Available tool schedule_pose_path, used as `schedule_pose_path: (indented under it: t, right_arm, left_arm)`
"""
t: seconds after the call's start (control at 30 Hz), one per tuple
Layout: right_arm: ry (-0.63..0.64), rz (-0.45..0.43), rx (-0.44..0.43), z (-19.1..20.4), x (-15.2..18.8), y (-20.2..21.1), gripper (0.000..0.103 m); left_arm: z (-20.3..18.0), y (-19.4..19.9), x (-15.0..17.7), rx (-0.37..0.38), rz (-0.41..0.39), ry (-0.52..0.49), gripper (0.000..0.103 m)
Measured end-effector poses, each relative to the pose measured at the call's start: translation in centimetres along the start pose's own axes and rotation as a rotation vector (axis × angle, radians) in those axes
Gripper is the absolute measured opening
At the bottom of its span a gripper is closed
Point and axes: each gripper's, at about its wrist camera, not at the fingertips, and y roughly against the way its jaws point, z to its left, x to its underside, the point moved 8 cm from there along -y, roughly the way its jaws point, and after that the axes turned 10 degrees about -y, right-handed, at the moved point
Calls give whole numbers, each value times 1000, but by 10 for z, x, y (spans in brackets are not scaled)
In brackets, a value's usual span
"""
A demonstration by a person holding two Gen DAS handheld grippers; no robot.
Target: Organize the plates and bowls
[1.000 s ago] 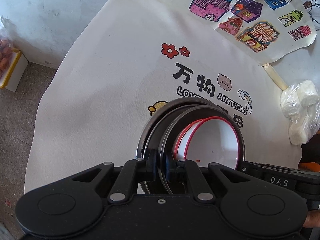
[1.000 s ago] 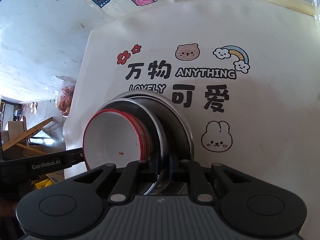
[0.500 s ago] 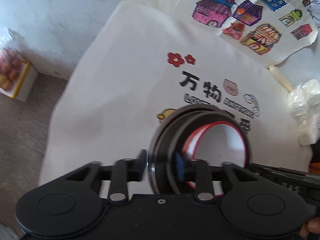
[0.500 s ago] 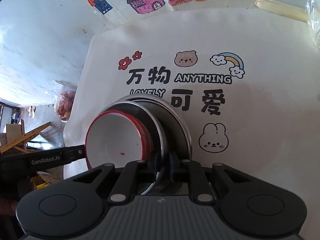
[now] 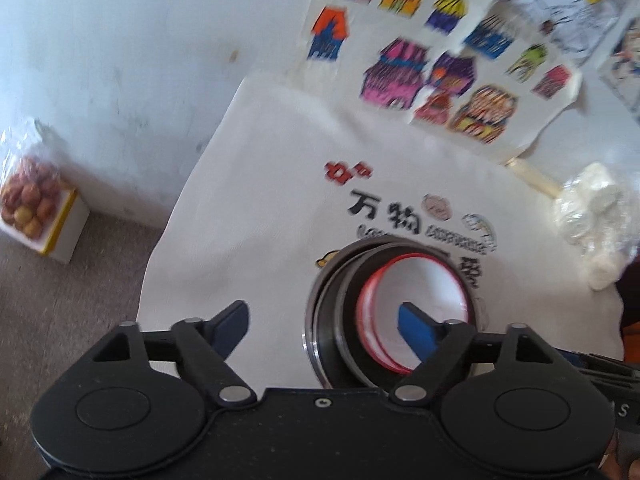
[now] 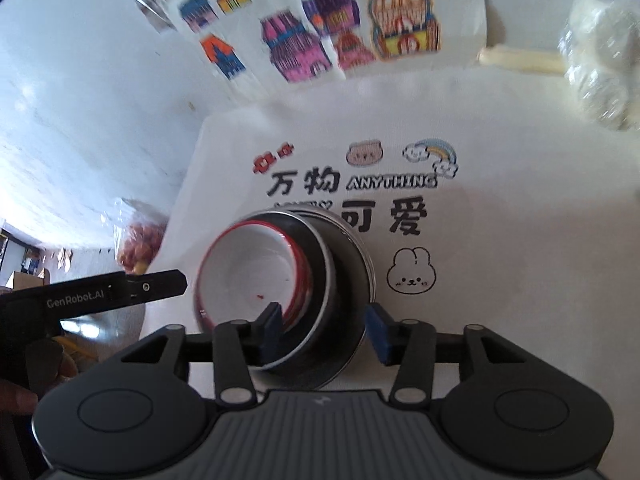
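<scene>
Both grippers' fingers released, opening, red-rimmed bowl nested in metal bowls

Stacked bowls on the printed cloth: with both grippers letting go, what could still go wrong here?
1. The right gripper is opening, but one finger sits inside the red-rimmed bowl; lifting away could snag it.
2. The bowl sits off-centre in the metal bowls, so the stack might shift.
3. The left gripper, also opening, has a finger over the bowl; a sideways withdrawal may nudge it.
</scene>
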Motion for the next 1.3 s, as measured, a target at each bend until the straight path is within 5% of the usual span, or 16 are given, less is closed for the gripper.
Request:
schedule_pose_path:
  t: [0.13,0.47,0.77,1.3]
  right_arm:
    - [34,-107,1,8,15,38,73]
    - [31,-314,-13,41,56,120,102]
    - [-33,-422,20,69,83,135,103]
    - [-243,-706,294,183,150,163,103]
  left_arm:
    - [-6,34,10,15,-89,-34,102]
    - [5,102,39,41,-172,-138,102]
    - [33,123,41,101,-207,-241,102]
    - [113,170,22,346,-387,-551,102]
